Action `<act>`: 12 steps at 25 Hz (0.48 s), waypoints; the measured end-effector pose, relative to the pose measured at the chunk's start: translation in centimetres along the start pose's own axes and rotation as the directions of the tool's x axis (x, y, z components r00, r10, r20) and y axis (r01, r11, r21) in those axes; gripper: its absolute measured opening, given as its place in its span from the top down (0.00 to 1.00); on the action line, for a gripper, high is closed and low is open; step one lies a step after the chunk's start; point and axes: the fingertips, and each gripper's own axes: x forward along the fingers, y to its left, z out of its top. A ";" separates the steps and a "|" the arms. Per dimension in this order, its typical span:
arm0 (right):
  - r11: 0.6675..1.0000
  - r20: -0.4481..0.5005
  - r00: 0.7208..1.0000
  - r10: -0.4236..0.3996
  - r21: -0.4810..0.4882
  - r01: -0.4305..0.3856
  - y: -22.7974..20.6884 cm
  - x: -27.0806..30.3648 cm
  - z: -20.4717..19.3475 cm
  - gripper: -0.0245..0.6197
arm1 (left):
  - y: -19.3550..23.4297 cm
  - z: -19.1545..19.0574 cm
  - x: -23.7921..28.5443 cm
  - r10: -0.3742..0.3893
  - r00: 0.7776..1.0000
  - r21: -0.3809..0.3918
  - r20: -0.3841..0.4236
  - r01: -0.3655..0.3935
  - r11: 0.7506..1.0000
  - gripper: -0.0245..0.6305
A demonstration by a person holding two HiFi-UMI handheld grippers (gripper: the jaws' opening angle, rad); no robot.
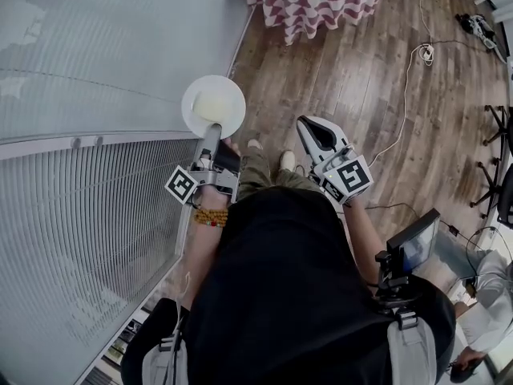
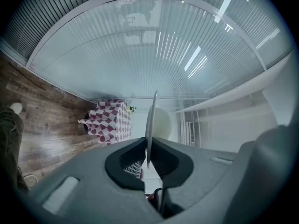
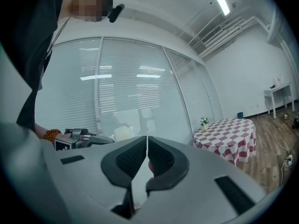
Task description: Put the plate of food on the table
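White plate (image 1: 213,105), carrying a pale mound of food (image 1: 208,103), hung in the air above the wooden floor (image 1: 345,79), just beside a ribbed glass partition (image 1: 96,54). The left hand-held gripper (image 1: 212,128) was clamped on the plate's near rim only. Its own view showed the rim edge-on between the pads, so the full load reached out beyond a narrow grip. The right hand-held gripper (image 1: 307,127) had its jaws together on nothing and gave the plate no support. The worktop (image 1: 313,2), draped in a red-and-white checked cloth, stood well apart from the plate.

Likely faults from this state:
- The plate could pivot or slip in the single rim grip during the carry and drop to the floor.
- Any tilt could let the food slide off.
- A swing toward the partition could knock the far rim against the glass.
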 end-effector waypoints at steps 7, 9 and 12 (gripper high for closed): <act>0.999 -0.016 0.999 -0.034 0.009 0.035 -3.2 2.7 0.0 0.94 | 1.0 1.2 6.2 -0.001 0.998 -0.002 -0.057 0.001 1.000 0.93; 0.998 -0.020 0.998 -0.063 0.009 0.063 -4.7 3.7 -0.1 0.94 | 1.9 1.8 8.7 0.008 0.997 -0.016 -0.080 -0.009 1.000 0.93; 0.993 -0.033 0.993 -0.110 0.036 0.111 -7.3 5.4 -0.1 0.94 | 2.7 2.6 12.7 0.023 0.992 -0.026 -0.123 -0.027 0.999 0.93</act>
